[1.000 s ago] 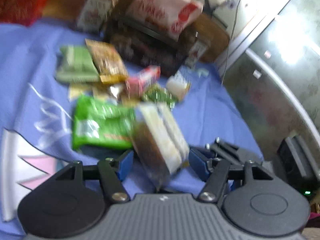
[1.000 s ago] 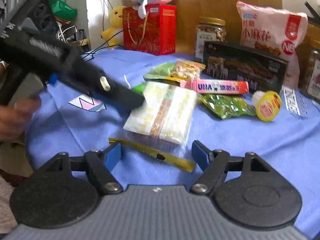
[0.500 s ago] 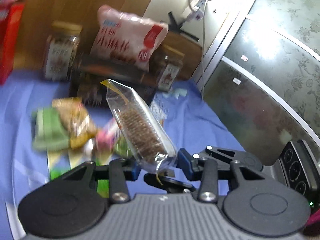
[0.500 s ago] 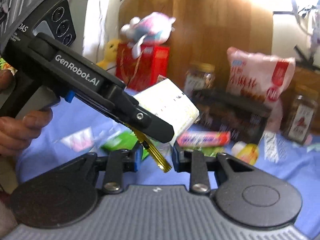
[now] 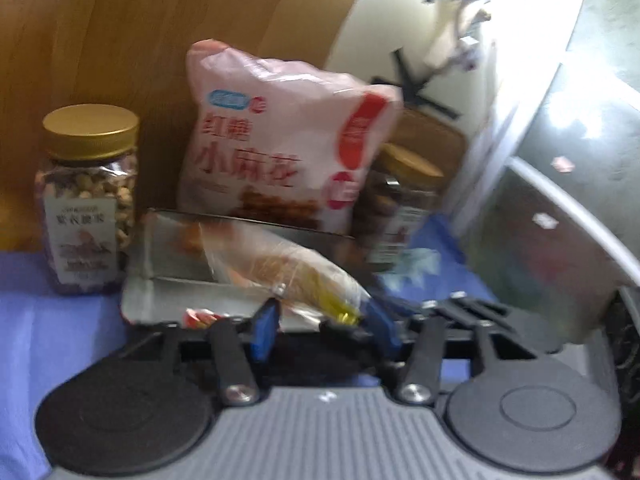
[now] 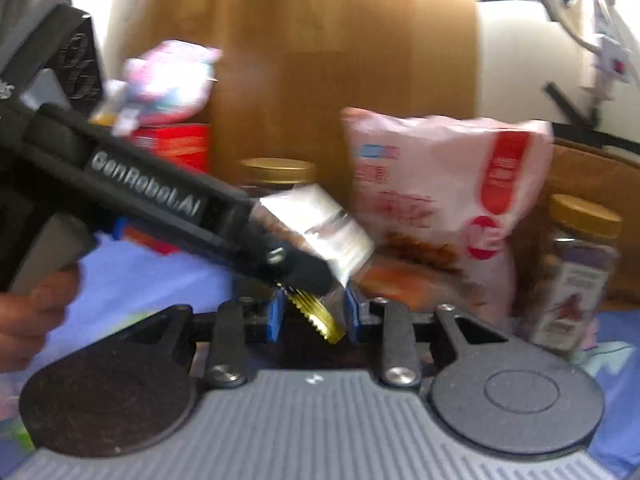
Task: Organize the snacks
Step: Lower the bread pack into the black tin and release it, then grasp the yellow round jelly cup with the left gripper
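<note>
Right, we have both tongs on one thing: the left gripper (image 5: 320, 316) is clenched on the clear packet of biscuits (image 5: 280, 268), and the right gripper (image 6: 314, 314) is pinching the packet's yellow sealed end (image 6: 316, 316) between its blue pads. The packet hangs in the air, off the blue cloth (image 5: 48, 332), tilted toward the back row.

We judge the job barely begun. Only this one packet is in hand, and no place for it shows yet. Just beyond it lies the dark flat box (image 5: 176, 276), with the pink bag (image 5: 280, 148) leaning on the wooden board behind. A gold-lidded jar of nuts (image 5: 86, 204) stands to the box's left, a second jar (image 5: 404, 200) to its right.

Room is tight ahead. The box edge is just beside the packet, and both jars could tip. Open cloth shows only at the left.
</note>
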The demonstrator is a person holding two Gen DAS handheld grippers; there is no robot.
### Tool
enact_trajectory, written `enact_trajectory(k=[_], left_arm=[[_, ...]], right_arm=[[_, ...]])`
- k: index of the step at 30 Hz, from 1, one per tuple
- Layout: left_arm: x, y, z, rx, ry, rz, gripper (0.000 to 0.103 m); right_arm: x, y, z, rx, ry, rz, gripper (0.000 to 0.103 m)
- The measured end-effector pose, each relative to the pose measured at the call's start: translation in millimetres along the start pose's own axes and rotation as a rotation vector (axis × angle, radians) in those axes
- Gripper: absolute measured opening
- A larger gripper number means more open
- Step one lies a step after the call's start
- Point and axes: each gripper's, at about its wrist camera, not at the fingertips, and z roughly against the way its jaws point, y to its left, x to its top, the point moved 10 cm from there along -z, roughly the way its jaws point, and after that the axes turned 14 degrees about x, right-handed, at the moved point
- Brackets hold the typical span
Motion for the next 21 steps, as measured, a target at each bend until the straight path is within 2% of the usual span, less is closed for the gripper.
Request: enact_trajectory(k=[2,3,8,12,18,21], left_arm=[[-1.1,10.5,-4.4,0.052,-0.011,0.004,0.054],[-2.3,15.0,-2.1,0.048,-0.018,0.012,0.054],[-11.6,44.4,27.6,0.059,-0.049,0.062,0.054],[-30.5,65.1,49.8,0.059,-0.026,0.126,0.054],[-69.2,51.0,59.7,0.051,0.023,0.12,0.055],[-87.9,34.6,59.9,0.073,0.039,0.083,0.056]], right_arm=[[-8.0,-15.1,-3.7,-0.053,0.016,-0.015,0.037],[-12.1,-20.5,-2.4,-0.068,0.02,-0.03,0.037],[-23.0,-18.1,19.8,-0.053,-0.003,-0.059,0.037],[-30.3,-19.8,41.0,-0.045,-0.029,-0.114,0.038],[-61.2,-38.4,66.6,-0.014,-0.013,-0.368,0.039],[-74.2,-29.4,71.1,0.014,0.014,-0.409,0.041]])
